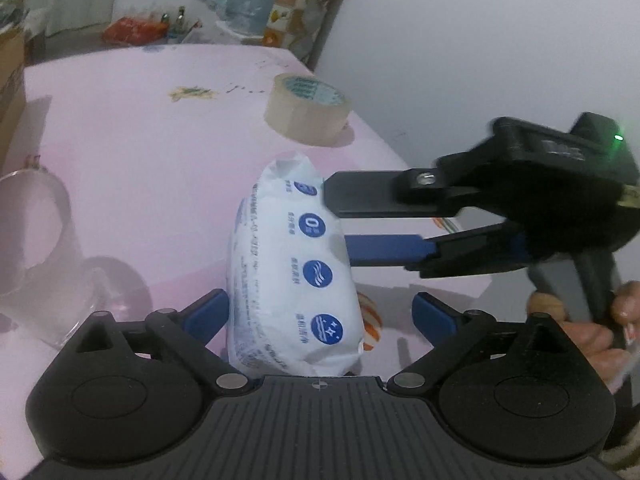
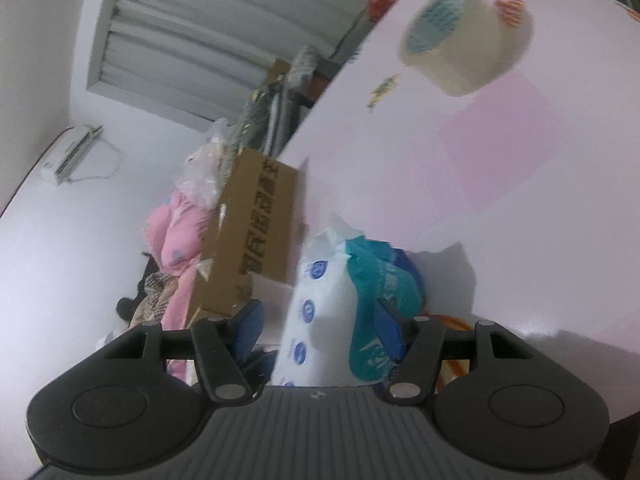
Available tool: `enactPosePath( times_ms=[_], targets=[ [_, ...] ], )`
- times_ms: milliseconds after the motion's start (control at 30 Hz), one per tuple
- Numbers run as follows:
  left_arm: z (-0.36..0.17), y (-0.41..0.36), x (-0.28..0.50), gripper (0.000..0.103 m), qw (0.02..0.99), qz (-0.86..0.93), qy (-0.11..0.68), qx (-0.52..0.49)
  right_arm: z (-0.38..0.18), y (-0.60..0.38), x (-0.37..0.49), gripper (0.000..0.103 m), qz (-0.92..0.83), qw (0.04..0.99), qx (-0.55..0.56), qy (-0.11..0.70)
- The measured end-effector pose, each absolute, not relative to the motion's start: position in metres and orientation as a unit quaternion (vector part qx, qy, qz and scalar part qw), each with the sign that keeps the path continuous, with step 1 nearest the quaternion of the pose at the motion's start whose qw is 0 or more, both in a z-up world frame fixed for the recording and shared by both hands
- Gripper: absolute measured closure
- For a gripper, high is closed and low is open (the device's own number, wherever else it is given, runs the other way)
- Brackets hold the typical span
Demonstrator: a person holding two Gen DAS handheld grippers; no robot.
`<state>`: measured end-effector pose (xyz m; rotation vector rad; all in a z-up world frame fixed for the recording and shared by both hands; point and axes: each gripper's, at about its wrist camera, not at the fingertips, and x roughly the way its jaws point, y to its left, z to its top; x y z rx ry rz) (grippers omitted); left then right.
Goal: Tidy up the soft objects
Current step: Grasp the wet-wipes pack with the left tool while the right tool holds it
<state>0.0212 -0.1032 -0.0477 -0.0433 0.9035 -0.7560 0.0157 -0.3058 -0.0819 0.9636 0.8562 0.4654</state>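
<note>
A white soft pack (image 1: 294, 276) is recorded standing on end on the pink table covering (image 1: 132, 168), and it is taken as the landmark for all positions below. Four round blue badges are printed down its side, one bearing what reads as "0"; small Asian script runs beside them but cannot be read. In the right wrist view a teal and blue panel (image 2: 376, 320) with illegible white lettering is seen on the pack's other face. The left gripper (image 1: 320, 316) is released: its blue pads stand wide to either side of the pack's lower part, and daylight is visible between the right-hand pad and the wrapper; contact at the other pad cannot be determined. The right gripper (image 1: 340, 224) enters from the right of the pack, with one black finger against its upper part and one blue-padded finger lower down; it appears to be clasping the pack, the wrapper being dented there. A hand (image 1: 592, 328) is seen on that gripper's grip. Beyond the pack a roll of clear tape (image 1: 306, 110) with a blue-green printed core lies on the covering; to the pack's left a clear glass vessel (image 1: 36, 248) is noted. Off the table, a brown carton (image 2: 256, 232) with dark printed characters, pink bedding (image 2: 176, 248) and a wall-mounted air conditioner (image 2: 76, 148) are observed against white walls.
</note>
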Motion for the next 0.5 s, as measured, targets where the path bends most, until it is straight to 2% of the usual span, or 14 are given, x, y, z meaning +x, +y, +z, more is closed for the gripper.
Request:
enactPosePath(
  times_ms=[100, 167, 333, 500],
  targets=[
    [-0.048, -0.101, 0.025, 0.015, 0.834, -0.347, 0.428, -0.016, -0.081, -0.301, 0.017, 0.052, 0.222, 0.775, 0.439, 0.395],
    [-0.050, -0.102, 0.028, 0.030, 0.838, -0.335, 0.432, -0.004, -0.083, -0.302, 0.016, 0.052, 0.217, 0.777, 0.442, 0.393],
    [-0.055, -0.104, 0.033, 0.034, 0.835, -0.326, 0.443, -0.004, -0.088, -0.313, 0.010, 0.052, 0.184, 0.790, 0.442, 0.382],
    [-0.055, -0.104, 0.029, 0.040, 0.842, -0.324, 0.431, -0.005, -0.105, -0.316, 0.011, 0.059, 0.187, 0.774, 0.461, 0.391]
  ],
)
